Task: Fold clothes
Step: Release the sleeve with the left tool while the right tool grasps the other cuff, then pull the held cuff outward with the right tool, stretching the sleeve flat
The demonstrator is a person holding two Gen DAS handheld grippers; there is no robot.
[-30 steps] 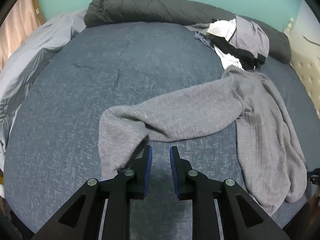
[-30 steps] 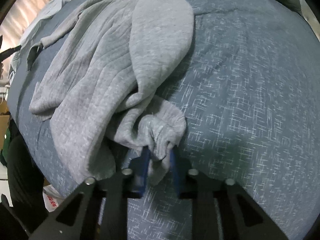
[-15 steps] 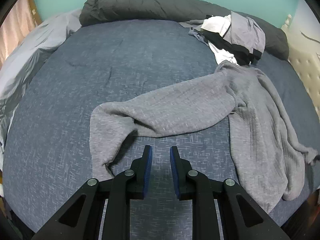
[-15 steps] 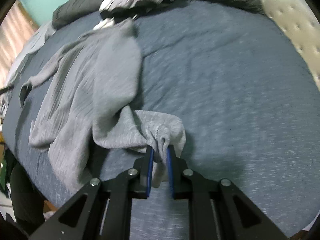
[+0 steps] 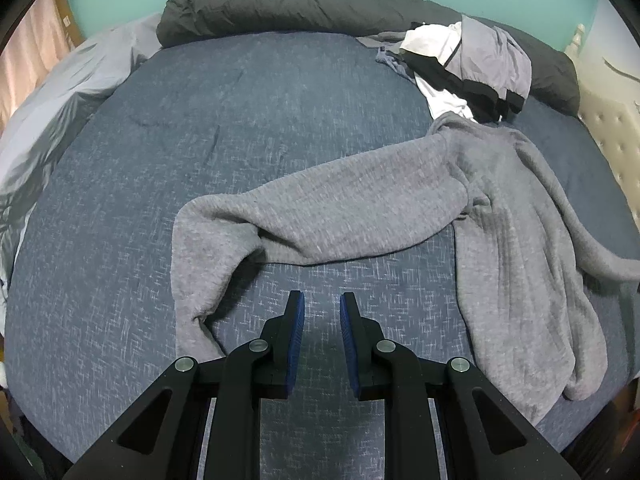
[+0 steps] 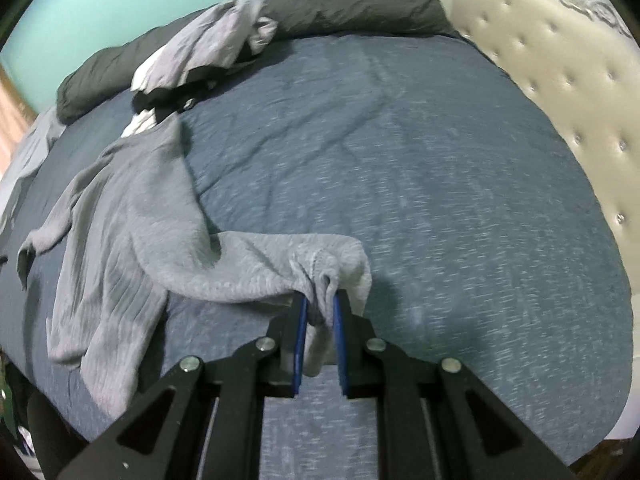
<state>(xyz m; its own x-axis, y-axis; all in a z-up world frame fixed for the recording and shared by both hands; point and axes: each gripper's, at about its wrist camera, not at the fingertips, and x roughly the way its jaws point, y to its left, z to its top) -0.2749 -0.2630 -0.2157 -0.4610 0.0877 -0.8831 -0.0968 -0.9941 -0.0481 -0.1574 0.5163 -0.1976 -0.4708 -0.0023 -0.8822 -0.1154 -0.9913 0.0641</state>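
The grey sweater [image 5: 400, 208] lies spread over the blue bed cover [image 5: 200, 140], taking up the middle and right of the left wrist view. One sleeve runs from the centre out to the left, bends and drops toward the lower left, ending just beside the left gripper [image 5: 322, 300]. That gripper hangs over bare cover near the bottom centre, its blue-padded fingers [image 5: 297, 320] parted a little with nothing between them, touching no cloth. The body of the sweater falls in ribbed folds down the right side of the frame, almost to the bed's edge. At the upper left a pale grey sheet [image 5: 60, 100] bunches along the side, and a dark rolled duvet [image 5: 280, 4] runs across the top. At the upper right a small heap of clothes [image 5: 472, 60], white, black and lilac-grey, rests against the duvet, just above the sweater's shoulder.

In the right wrist view the sweater [image 6: 120, 232] sits at the left, and a stretch of it is drawn across toward the lower centre, where the right gripper [image 6: 320, 308] is clenched on a bunched edge of the cloth. The fabric is lifted off the cover there and hangs down between the fingers [image 6: 301, 320]. To the right lies open blue cover [image 6: 440, 200], and a cream tufted headboard [image 6: 560, 80] fills the upper right.
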